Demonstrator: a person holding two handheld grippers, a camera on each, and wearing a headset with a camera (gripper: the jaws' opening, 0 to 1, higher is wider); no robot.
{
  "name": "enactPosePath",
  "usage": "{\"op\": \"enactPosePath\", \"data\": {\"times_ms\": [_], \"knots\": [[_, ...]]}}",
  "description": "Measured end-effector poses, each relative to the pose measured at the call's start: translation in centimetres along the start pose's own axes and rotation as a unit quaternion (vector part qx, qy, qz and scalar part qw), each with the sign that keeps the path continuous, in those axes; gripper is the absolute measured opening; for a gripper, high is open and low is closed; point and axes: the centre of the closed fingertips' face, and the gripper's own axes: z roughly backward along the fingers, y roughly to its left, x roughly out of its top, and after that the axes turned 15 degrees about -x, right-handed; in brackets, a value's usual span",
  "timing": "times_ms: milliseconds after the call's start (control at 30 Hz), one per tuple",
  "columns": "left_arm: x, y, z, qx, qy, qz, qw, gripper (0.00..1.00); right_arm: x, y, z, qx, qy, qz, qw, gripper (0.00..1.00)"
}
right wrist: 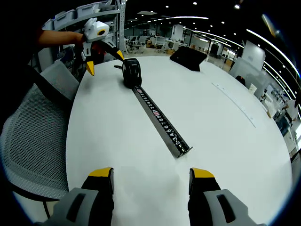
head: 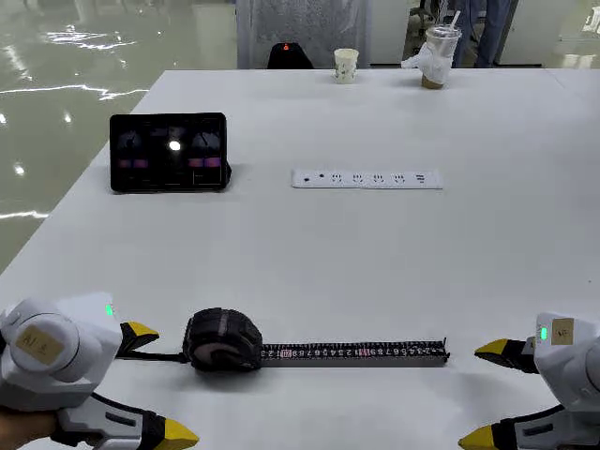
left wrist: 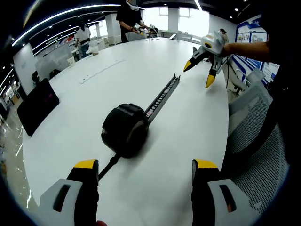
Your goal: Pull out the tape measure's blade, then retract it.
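A black tape measure (head: 223, 339) lies on the white table (head: 375, 262) near its front edge. Its blade (head: 356, 352) is drawn out flat to the right, and its hook end rests on the table. My left gripper (head: 161, 382) is open just left of the case, by its short black strap, touching nothing. In the left gripper view the case (left wrist: 124, 129) sits ahead of the open jaws. My right gripper (head: 480, 394) is open a little right of the blade's end. In the right gripper view the blade (right wrist: 160, 120) ends short of the jaws.
A dark tablet (head: 169, 152) stands at mid left and a white power strip (head: 366, 178) lies mid table. A paper cup (head: 346, 65) and a plastic cup with tissue (head: 437, 56) stand at the far edge. A grey mesh chair (right wrist: 33, 136) is beside the table.
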Motion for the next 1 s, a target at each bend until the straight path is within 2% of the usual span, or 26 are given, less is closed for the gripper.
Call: {"op": "enactPosePath", "data": {"times_ms": [300,467,700,867,1000], "knots": [[-0.1,-1.5,-0.1,0.017,-0.031,0.031,0.9989,0.84,-0.5,0.9,0.6,-0.017,0.012,-0.049,0.9986,0.71],[0.1,-2.3,0.0,0.029,-0.051,0.047,0.9971,0.87,-0.2,1.7,0.9,-0.03,0.004,-0.069,0.9971,0.75],[0.4,-3.0,0.0,0.052,-0.079,0.067,0.9933,0.92,0.7,3.1,1.1,-0.04,-0.009,-0.096,0.9945,0.82],[0.6,-3.2,0.2,0.074,-0.099,0.081,0.989,0.95,1.4,3.3,1.4,-0.057,-0.016,-0.118,0.9913,0.86],[0.9,-3.6,0.3,0.083,-0.106,0.084,0.9874,0.96,2.0,3.4,1.7,-0.067,-0.024,-0.132,0.9887,0.89]]}}
